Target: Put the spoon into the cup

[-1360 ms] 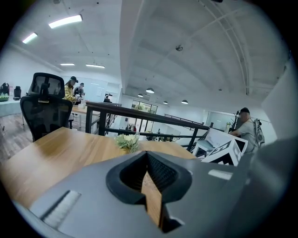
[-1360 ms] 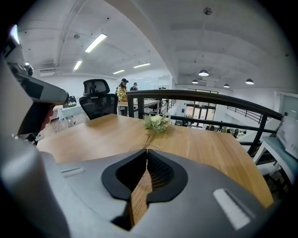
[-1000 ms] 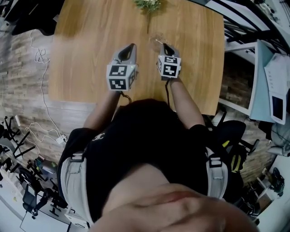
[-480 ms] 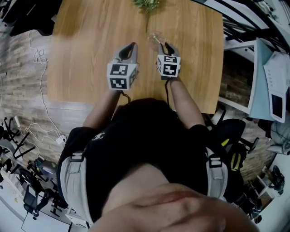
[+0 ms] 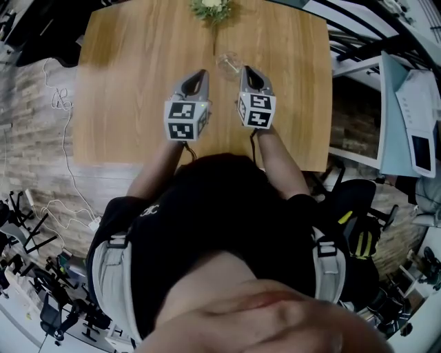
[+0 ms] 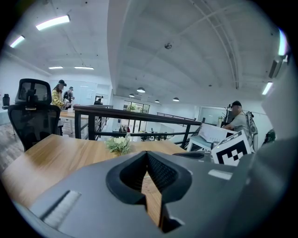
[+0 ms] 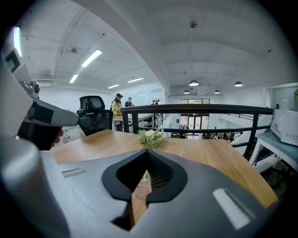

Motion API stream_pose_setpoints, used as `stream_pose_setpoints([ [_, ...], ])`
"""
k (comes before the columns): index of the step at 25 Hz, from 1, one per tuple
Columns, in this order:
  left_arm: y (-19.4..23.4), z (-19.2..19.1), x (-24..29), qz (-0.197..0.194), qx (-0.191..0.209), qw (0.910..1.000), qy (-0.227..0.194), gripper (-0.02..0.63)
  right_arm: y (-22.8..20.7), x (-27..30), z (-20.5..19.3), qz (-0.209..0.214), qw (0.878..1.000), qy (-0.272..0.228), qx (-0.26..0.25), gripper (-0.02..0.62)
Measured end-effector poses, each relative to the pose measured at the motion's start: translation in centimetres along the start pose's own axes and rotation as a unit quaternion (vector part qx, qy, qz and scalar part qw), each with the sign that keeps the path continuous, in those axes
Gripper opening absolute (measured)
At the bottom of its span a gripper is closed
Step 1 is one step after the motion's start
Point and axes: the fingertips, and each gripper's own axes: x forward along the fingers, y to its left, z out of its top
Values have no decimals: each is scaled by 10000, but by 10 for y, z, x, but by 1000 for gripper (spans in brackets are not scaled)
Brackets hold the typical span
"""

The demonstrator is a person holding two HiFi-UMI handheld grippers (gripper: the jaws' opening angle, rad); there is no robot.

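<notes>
- 2 grippers counted: left gripper (image 5: 201,71), right gripper (image 5: 247,69); jaws pressed together on both, nothing held.
- 1 glass cup (image 5: 227,63), 1 plant (image 5: 210,8) seen.
- Wooden table (image 5: 124,83); open office, railing (image 7: 195,109) behind.

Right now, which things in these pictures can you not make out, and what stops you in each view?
Spoon: not made out in any view; in the head view it would be too small beside the clear cup.
Cup: absent from both gripper views; the left hand-held gripper and right hand-held gripper fill the foreground.
Plant: partly cut off by the head view's top edge.
Table, near edge, middle: hidden by the person, head view.
</notes>
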Motion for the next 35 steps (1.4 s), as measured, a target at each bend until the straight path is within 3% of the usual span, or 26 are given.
stream_pose_setpoints([
  [5,-19,5,-5,-79,130,9998,-113,12,-14,-35,24,-225,9984,-461,236,-3],
  [12,-44,11,-19,-24,265,9993,-243,12,-17,-94,61,-82,9931,-1161,121,-2],
  [17,-52,14,-28,66,316,9984,-469,12,-25,-127,69,-307,9877,-1528,153,-3],
  [35,-100,11,-37,-230,600,9963,-565,12,-27,-175,56,-109,9851,-1709,170,-2],
])
